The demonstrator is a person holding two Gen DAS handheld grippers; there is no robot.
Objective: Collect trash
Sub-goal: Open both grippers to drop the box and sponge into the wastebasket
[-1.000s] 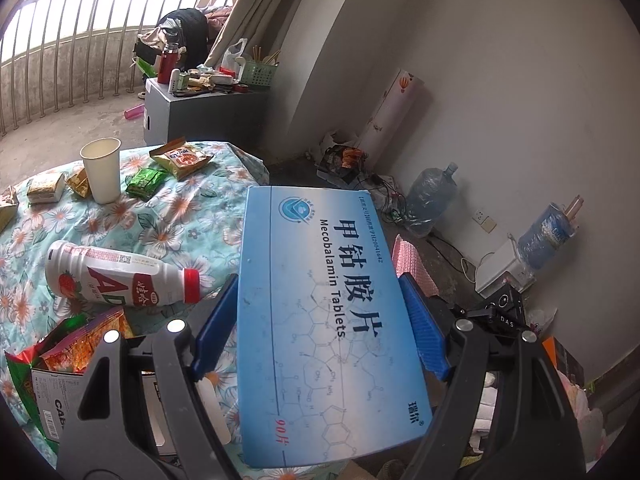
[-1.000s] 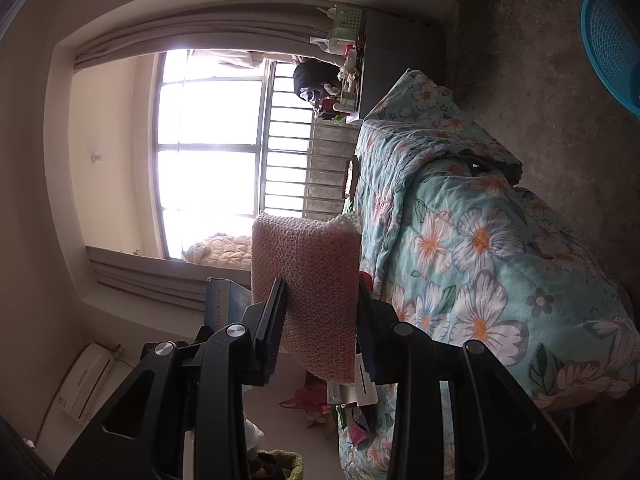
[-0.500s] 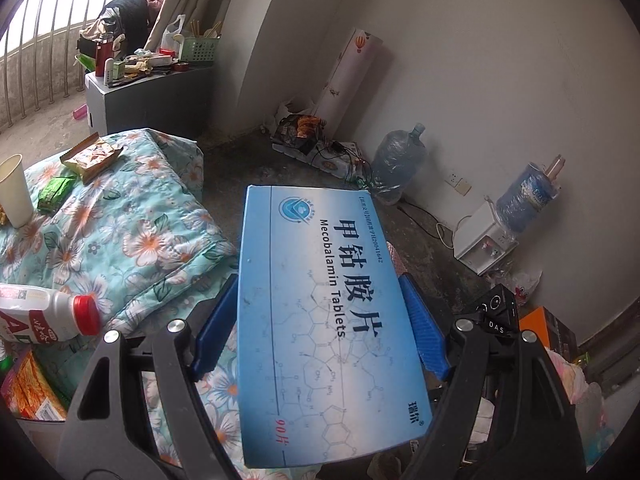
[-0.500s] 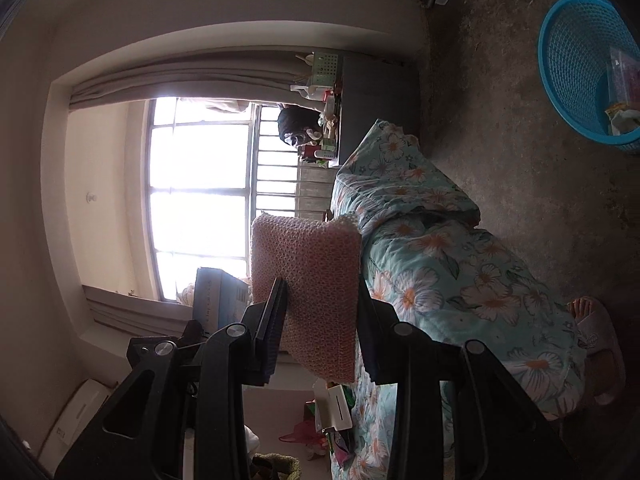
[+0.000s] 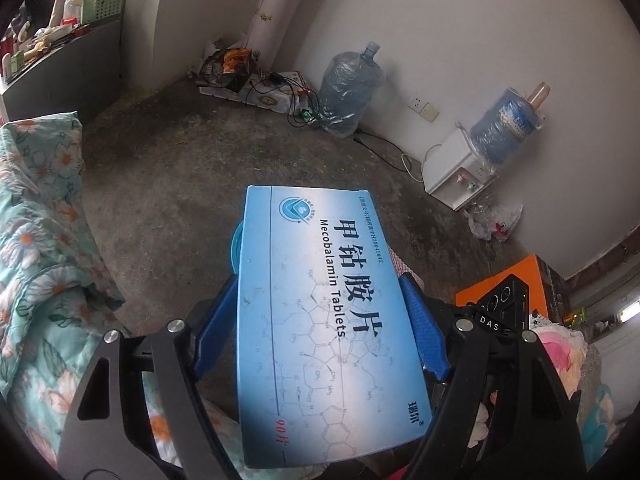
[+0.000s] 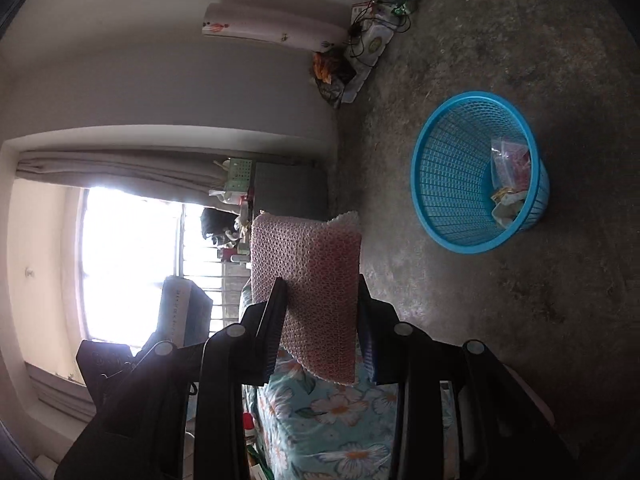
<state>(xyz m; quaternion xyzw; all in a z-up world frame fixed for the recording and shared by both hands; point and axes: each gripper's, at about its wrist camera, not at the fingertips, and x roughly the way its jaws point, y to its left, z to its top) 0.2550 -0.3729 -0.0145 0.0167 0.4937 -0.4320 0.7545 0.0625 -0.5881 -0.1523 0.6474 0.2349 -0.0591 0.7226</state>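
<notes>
the flat blue cardboard tablet box (image 5: 320, 320) printed "mecobalamin tablets" sits between the two blue-padded fingers (image 5: 422, 334) of the left gripper (image 5: 316, 304), reaching well past the fingertips out over the bare concrete floor (image 5: 180, 184). the jaws are clamped on the box's long edges, set wide apart by its width, one pad pressed to each side. the box face looks scuffed and dusty, with a round logo at the far corner and faint chemical-structure lines across its lower half.

the pink bubble-textured sheet (image 6: 310, 280) stands between the dark fingers (image 6: 276, 320) of the right gripper (image 6: 320, 300), most of it rising above the fingertips and a little hanging below. these jaws are closed on the sheet's two faces, fairly close together. the sheet is stiff enough to hold a rectangular shape with a slightly ragged top edge.

in the right wrist view a round turquoise plastic mesh basket (image 6: 444, 184) stands on the floor ahead and to the right of the sheet, well apart from it, with a clear plastic bag (image 6: 512, 160) and crumpled wrappers inside. a floral turquoise quilt (image 6: 332, 420) lies under the right gripper.
</notes>
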